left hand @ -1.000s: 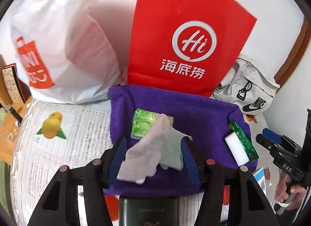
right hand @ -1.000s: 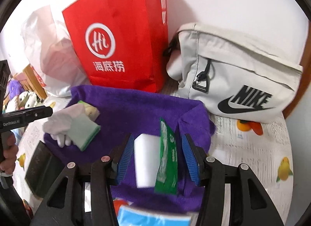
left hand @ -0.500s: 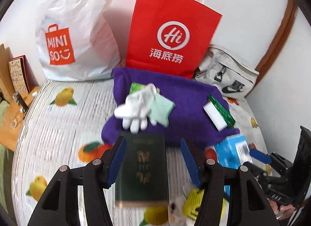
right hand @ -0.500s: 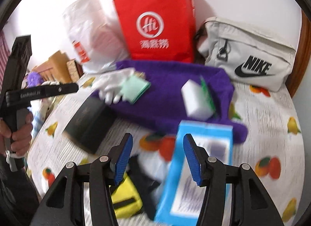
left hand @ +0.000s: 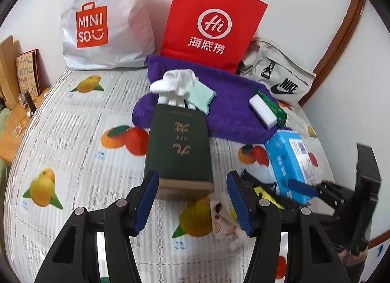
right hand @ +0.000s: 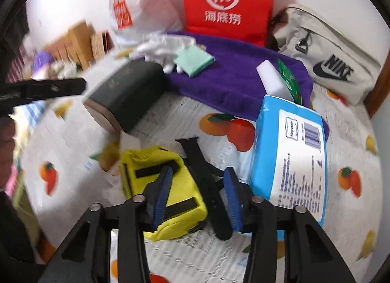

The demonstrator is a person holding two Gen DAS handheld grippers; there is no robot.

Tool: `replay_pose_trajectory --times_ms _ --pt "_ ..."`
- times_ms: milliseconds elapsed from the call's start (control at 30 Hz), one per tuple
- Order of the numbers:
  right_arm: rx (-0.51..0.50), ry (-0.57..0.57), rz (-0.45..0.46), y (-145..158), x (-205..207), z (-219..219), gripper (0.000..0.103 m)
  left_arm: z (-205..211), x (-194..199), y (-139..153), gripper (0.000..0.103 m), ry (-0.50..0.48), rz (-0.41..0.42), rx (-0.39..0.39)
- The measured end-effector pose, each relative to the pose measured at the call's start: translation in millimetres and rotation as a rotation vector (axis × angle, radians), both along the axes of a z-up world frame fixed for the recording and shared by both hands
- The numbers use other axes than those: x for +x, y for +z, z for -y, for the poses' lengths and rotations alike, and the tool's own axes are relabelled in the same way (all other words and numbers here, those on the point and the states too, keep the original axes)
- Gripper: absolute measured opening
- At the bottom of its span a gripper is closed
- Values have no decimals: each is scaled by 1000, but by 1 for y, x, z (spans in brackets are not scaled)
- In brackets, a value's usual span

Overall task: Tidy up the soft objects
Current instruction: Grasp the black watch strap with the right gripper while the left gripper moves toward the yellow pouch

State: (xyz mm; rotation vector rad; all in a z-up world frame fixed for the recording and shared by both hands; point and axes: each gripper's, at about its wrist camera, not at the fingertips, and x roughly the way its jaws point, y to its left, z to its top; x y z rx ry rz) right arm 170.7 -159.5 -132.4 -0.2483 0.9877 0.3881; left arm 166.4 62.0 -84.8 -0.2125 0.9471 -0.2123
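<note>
on the left, a white minis o-style plastic bag stands against the wall. in front of it the fruit-print tablecloth covers the table. the left gripper hangs above the cloth with its jaws spread and nothing between the pads; the near end of a dark green box lies just ahead of its fingertips. behind the box, a white glove and a mint cloth lie on the purple towel, and the glove fingers touch the far end of the box. a red paper bag stands behind the towel. more to the right, a white sponge lies on the towel beside a green packet, and a blue tissue pack rests over the towel's near edge. a beige nike bag lies by the wall. the right gripper is low over a yellow pouch and a black strap; its jaws are closing with the strap and the pouch's edge between them, not yet pinched.
</note>
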Motion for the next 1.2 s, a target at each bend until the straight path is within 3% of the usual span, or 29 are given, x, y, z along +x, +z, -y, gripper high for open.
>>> replay_pose_trajectory --times_ms 133,433,667,967,1200 --pt "-66 13 -46 -12 11 -7 29 -6 -1 -7 56 2 -10 -12" --pt "55 42 -179 -18 6 -17 32 -18 9 -22 58 4 -33 -72" --pt "-1 -9 -94 -4 0 -16 32 -25 4 -22 58 14 -25 -94" --pt "-79 -4 -131 -23 7 -18 28 -28 -5 -19 58 14 -18 -104" --pt "-33 27 -143 -32 8 -23 26 -34 -8 -22 58 26 -33 -121"
